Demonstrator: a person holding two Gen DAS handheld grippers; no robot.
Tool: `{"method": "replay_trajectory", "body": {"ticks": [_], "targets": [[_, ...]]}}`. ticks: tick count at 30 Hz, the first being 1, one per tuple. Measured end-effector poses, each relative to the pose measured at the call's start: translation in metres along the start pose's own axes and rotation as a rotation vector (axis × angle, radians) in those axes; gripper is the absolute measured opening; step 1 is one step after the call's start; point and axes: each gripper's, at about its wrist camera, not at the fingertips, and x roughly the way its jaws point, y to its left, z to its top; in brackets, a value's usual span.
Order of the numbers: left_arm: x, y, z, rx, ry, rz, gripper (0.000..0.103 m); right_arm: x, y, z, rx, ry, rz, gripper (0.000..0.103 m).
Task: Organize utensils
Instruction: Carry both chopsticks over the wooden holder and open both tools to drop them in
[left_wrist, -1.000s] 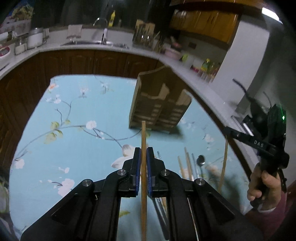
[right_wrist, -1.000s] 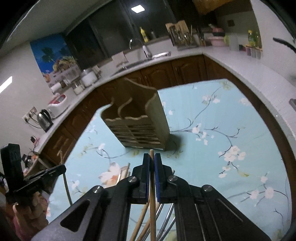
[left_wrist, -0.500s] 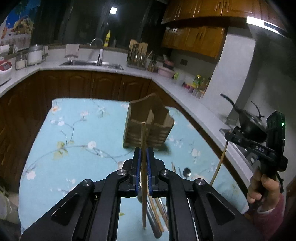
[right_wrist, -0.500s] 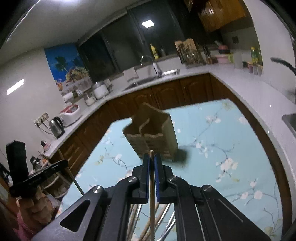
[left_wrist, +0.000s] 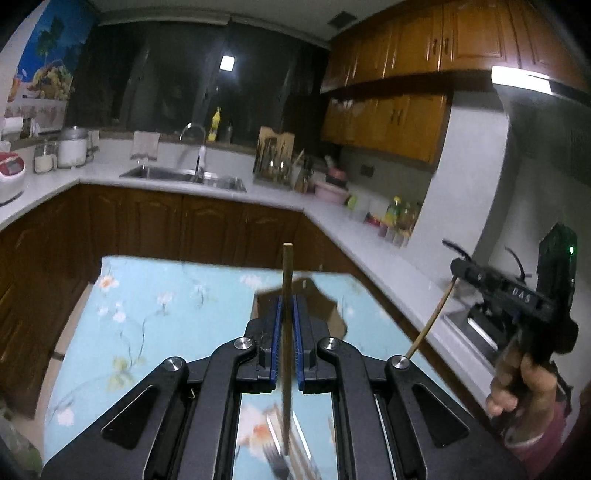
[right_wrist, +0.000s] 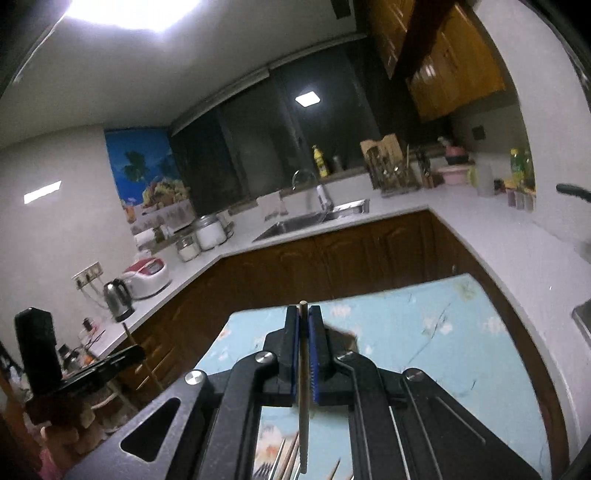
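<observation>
My left gripper (left_wrist: 287, 306) is shut on a wooden chopstick (left_wrist: 287, 273) that stands upright between its blue pads, its top poking above them. My right gripper (right_wrist: 303, 317) is shut on a second chopstick (right_wrist: 303, 406), also upright. In the left wrist view the right gripper (left_wrist: 458, 266) shows at the right with its chopstick (left_wrist: 430, 325) slanting down. The wooden utensil holder (left_wrist: 332, 314) stands on the table, mostly hidden behind the left fingers. Forks and more chopsticks (left_wrist: 288, 458) lie on the cloth below.
The table has a light blue floral cloth (left_wrist: 155, 317). A white counter (left_wrist: 388, 266) with dark cabinets wraps around it, with a sink (left_wrist: 184, 175), a utensil rack (left_wrist: 275, 158) and bottles. A kettle (right_wrist: 117, 299) and a cooker (right_wrist: 147, 280) stand on the left counter.
Both grippers have risen with their chopsticks and tilted up. The holder and the utensils on the cloth have dropped low in both views, and more of the kitchen shows.
</observation>
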Motion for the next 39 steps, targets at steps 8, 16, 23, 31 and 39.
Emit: {"method": "replay_trajectory", "body": {"ticks": [8,16,23,31,39], "targets": [[0.039,0.009,0.048,-0.026,-0.154,0.011,0.005,0.031,-0.004,0.038,0.012,-0.119,-0.031,0.005],[0.102,0.034,0.067,-0.077,-0.218,0.021,0.005,0.083,-0.022,0.058,0.026,-0.154,-0.099,0.005],[0.152,0.050,0.026,-0.108,-0.169,0.058,0.005,0.130,-0.033,0.012,0.020,-0.128,-0.140,0.005],[0.189,0.052,-0.006,-0.085,-0.070,0.067,0.006,0.144,-0.045,-0.020,0.045,-0.109,-0.153,0.006],[0.195,0.052,-0.008,-0.066,-0.037,0.085,0.007,0.150,-0.055,-0.020,0.066,-0.057,-0.147,0.007]]}}
